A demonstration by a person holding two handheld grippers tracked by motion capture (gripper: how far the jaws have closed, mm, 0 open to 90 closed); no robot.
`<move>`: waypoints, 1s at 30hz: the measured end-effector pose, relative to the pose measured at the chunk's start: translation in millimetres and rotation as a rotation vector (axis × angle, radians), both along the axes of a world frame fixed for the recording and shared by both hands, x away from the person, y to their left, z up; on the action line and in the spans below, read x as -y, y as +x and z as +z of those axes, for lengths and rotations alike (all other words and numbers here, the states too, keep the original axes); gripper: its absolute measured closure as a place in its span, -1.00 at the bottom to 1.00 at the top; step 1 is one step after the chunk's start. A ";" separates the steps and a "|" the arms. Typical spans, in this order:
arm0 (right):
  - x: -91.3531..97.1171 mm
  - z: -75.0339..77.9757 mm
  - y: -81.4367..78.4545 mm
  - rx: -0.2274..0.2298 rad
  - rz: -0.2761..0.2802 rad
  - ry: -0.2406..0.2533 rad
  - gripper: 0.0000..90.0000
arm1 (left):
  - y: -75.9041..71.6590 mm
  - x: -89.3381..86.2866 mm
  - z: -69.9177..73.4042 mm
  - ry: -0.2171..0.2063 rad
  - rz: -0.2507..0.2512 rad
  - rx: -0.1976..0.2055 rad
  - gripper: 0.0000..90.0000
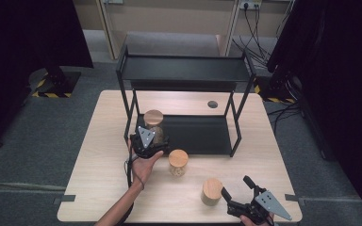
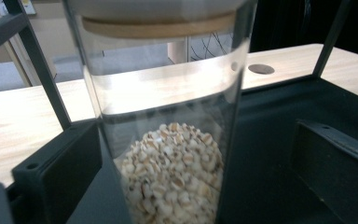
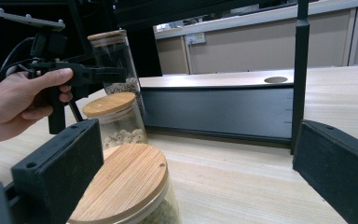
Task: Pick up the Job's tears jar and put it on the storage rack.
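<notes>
Tall glass jar [image 1: 153, 123], cork-lidded, grain-filled, stands on the black metal rack's [image 1: 202, 136] lower shelf at nine o'clock; left gripper [image 1: 147, 141] has its jaws spread wide around it, pads clear; placement looks done. Two squat wooden-lidded jars [image 1: 178, 162] [image 1: 211, 191] wait on the pale table [image 1: 99, 155]; right gripper [image 1: 238, 197] gapes empty at five o'clock.

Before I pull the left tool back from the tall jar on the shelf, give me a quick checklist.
1. Tall jar upright on the rack's lower shelf: ok.
2. Left tool jaws apart beside the glass, not pressing: ok.
3. Jar lid seated: ok.
4. Short jar on the table near the left hand, mind it when withdrawing: not ok.
5. Right tool open, holding nothing, third jar beside it: ok.
6. Jar base fully on the shelf: cannot tell.
</notes>
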State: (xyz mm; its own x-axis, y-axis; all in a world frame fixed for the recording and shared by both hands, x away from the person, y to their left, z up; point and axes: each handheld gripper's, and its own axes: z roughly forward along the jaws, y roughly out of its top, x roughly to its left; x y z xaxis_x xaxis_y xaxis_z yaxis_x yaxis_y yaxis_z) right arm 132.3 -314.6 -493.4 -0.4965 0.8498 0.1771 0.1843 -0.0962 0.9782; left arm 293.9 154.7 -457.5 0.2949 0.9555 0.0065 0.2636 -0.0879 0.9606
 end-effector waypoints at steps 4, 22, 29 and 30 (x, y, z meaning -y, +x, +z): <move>-0.2 -0.1 0.0 -0.001 -0.001 0.001 -0.96 | -4.8 -2.2 2.4 -0.007 -0.007 -0.010 -0.96; -0.4 0.1 -0.4 0.000 -0.001 0.003 -0.96 | -37.3 -17.6 8.5 -0.014 -0.079 0.004 -0.96; -0.5 0.1 -0.6 0.001 -0.001 0.003 -0.96 | -54.9 -26.1 10.0 -0.017 -0.103 0.022 -0.96; -0.6 0.1 -0.6 0.001 -0.001 0.003 -0.96 | -57.3 -27.0 10.2 -0.020 -0.108 0.022 -0.96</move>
